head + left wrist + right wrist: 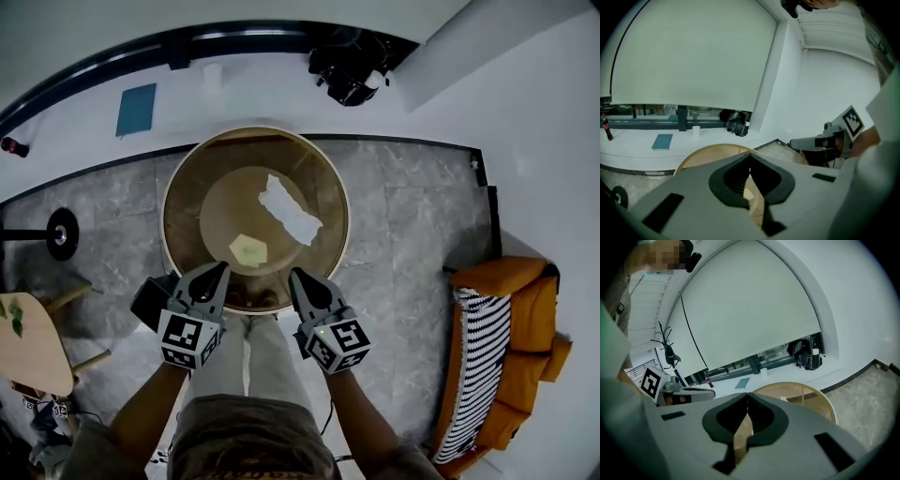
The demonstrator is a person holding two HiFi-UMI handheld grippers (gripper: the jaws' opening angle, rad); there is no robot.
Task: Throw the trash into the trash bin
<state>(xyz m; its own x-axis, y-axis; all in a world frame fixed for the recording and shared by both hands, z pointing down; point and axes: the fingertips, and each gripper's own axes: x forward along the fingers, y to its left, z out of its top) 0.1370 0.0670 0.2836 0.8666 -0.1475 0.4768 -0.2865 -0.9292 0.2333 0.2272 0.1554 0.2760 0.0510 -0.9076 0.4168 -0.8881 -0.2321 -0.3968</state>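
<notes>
A crumpled white paper (289, 210) and a small yellow-green scrap (248, 249) lie on a round, wood-rimmed table (167, 202) in front of me. My left gripper (217, 270) hovers at the table's near edge, shut with nothing between its jaws. My right gripper (298, 277) is beside it, also shut and empty. In the left gripper view, the left gripper (750, 157) points over the round table (701, 154), with the right gripper (806, 142) at its right. The right gripper view has the right gripper (748, 397) aimed at the same table (820, 401).
An orange sofa with a striped cushion (511, 347) stands at the right. A small wooden table (33, 342) and a black round stand base (62, 233) are at the left. On the white ledge beyond lie a teal book (136, 109) and a black bag (352, 70).
</notes>
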